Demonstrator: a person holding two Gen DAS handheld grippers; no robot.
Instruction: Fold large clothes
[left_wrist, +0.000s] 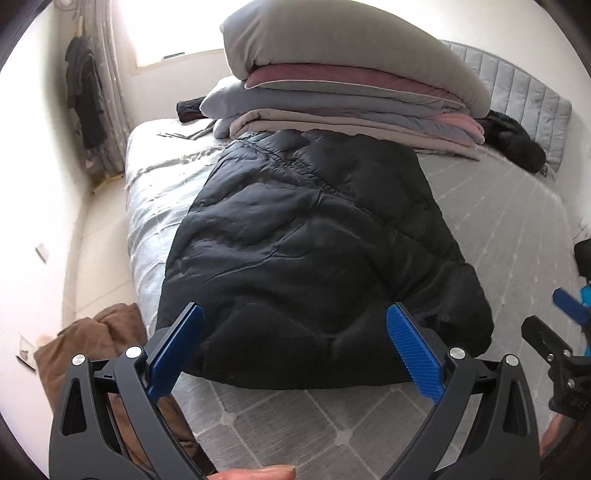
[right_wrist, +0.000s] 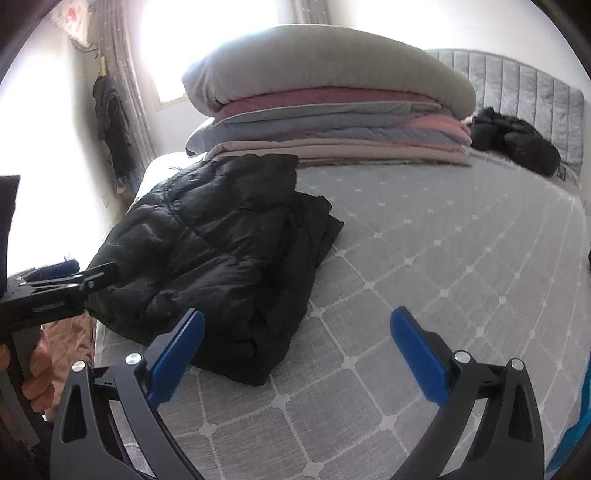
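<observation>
A black puffer jacket (left_wrist: 310, 240) lies folded lengthwise on the grey quilted bed (left_wrist: 303, 424). In the right wrist view the jacket (right_wrist: 221, 254) sits left of centre. My left gripper (left_wrist: 295, 325) is open, hovering just above the jacket's near edge, holding nothing. My right gripper (right_wrist: 295, 328) is open and empty, above bare mattress (right_wrist: 443, 258) to the right of the jacket's near corner. The right gripper also shows at the right edge of the left wrist view (left_wrist: 561, 332); the left gripper shows at the left of the right wrist view (right_wrist: 62, 280).
A tall stack of folded quilts and a pillow (left_wrist: 351, 85) stands at the far end of the bed. A second black garment (left_wrist: 517, 144) lies by the grey headboard (left_wrist: 517, 85). A brown cloth (left_wrist: 99, 343) hangs off the bed's left side. Dark clothes (left_wrist: 85, 92) hang by the curtain.
</observation>
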